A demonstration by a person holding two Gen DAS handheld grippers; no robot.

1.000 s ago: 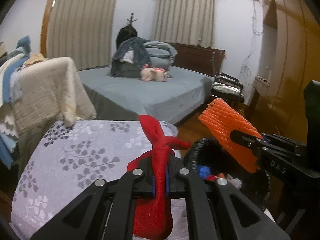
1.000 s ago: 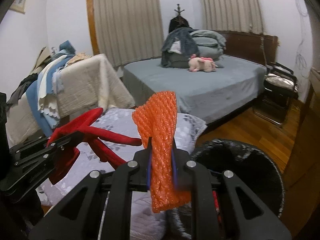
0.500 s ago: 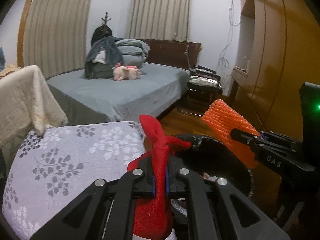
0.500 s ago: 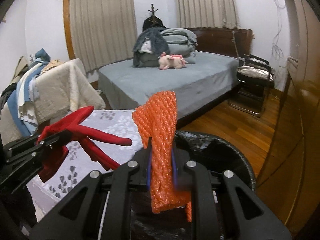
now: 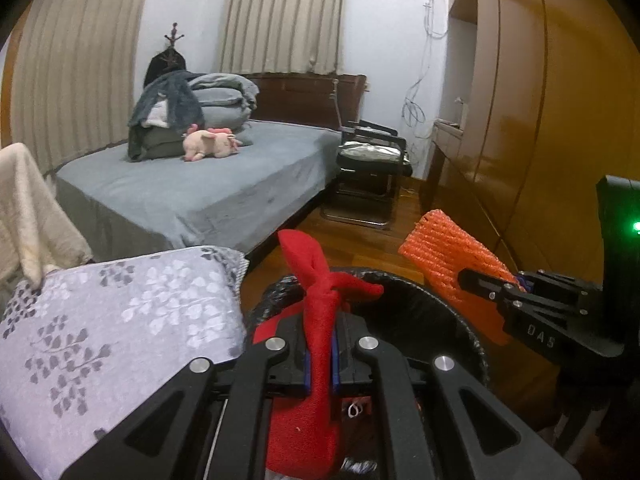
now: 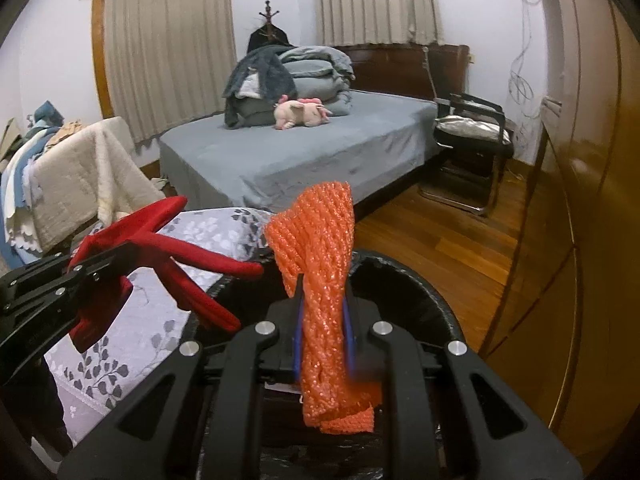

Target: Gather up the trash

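My left gripper [image 5: 320,354] is shut on a knotted red cloth bag [image 5: 318,308] and holds it over the near rim of a black-lined trash bin [image 5: 452,312]. My right gripper [image 6: 322,320] is shut on an orange foam net sleeve [image 6: 320,248] and holds it above the bin [image 6: 420,296]. In the left wrist view the right gripper [image 5: 516,296] and the sleeve [image 5: 444,256] are at the right, over the bin's far side. In the right wrist view the left gripper [image 6: 96,268] and the red bag [image 6: 176,248] are at the left.
A stool with a grey floral cushion [image 5: 112,320] stands against the bin's left side. A grey bed [image 5: 192,192] with a pink plush toy [image 5: 208,144] lies beyond. A black chair [image 5: 372,172] and a wooden wardrobe [image 5: 540,120] are at the right, above a wooden floor [image 6: 452,232].
Both grippers have moved right with their loads, from over the cushion to over the bin. The wardrobe has come further into view.
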